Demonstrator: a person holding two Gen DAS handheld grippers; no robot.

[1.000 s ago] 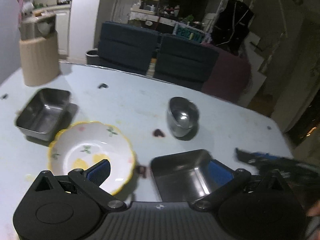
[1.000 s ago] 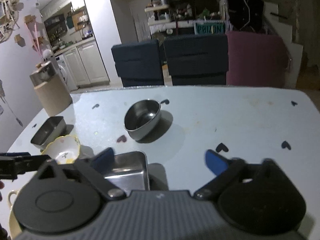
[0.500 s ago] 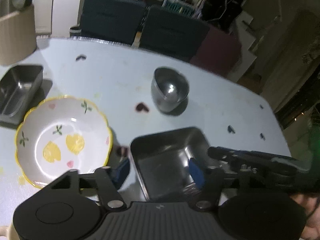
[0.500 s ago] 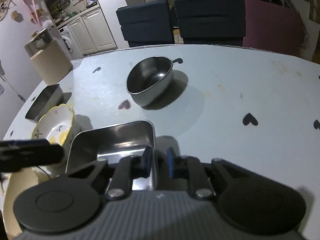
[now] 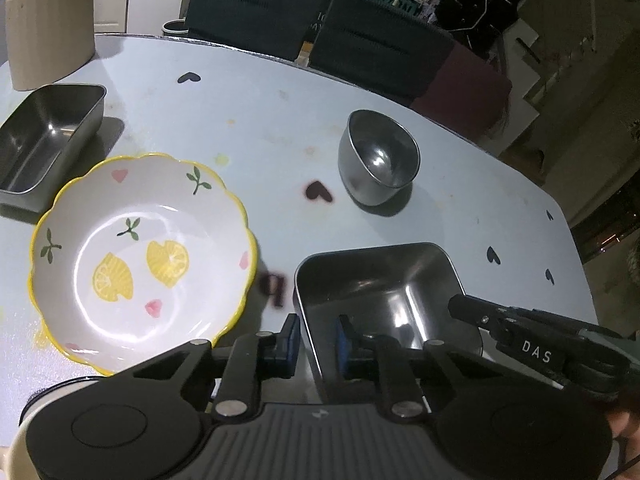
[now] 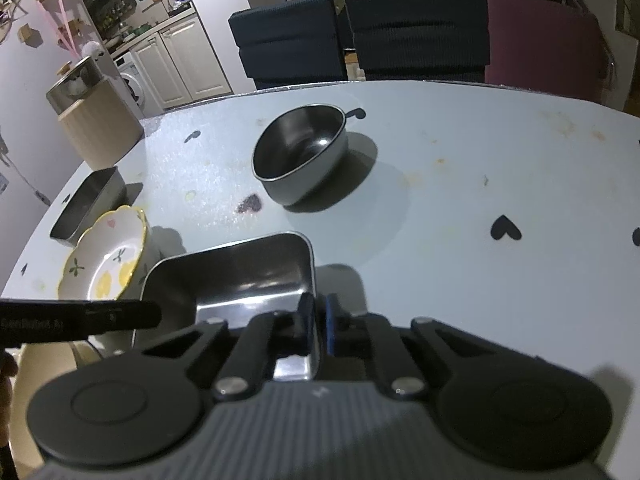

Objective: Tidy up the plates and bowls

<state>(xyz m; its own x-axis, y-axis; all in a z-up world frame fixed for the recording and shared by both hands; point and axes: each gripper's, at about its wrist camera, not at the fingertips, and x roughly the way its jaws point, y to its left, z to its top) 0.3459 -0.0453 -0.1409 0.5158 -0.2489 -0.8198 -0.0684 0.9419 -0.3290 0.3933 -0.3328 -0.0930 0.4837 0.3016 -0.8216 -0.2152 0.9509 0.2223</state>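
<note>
The square tray (image 5: 384,280) you are working on is shiny steel with rounded corners and upright walls, empty, its inside mirroring the light. In your left wrist view it sits at lower centre-right on the pale blue table (image 5: 460,184); in your right wrist view it lies at lower centre-left.

Your left gripper (image 5: 317,340) straddles the tray's left wall: one blue pad is outside it, the other inside. The jaws have just been closing and stand narrow, but there is a thin gap beside the outer pad, so you cannot tell whether they already press on the wall.

Your right gripper (image 6: 318,326) is on the tray's right wall near the corner. Its jaws have just closed and the pads pinch the thin rim between them.

Each gripper shows in the other's view: the right one reaches in from the lower right of the left view, the left one from the left edge of the right view.

Just left of the tray stands a lemon bowl (image 5: 140,256), white with a yellow scalloped rim, small hearts and leaf sprigs. A round steel bowl (image 5: 378,156) stands apart above the tray, near frame centre. A second, oblong steel tray (image 5: 44,140) lies at the left edge, with a beige ribbed jar (image 5: 48,32) in the upper left corner.
</note>
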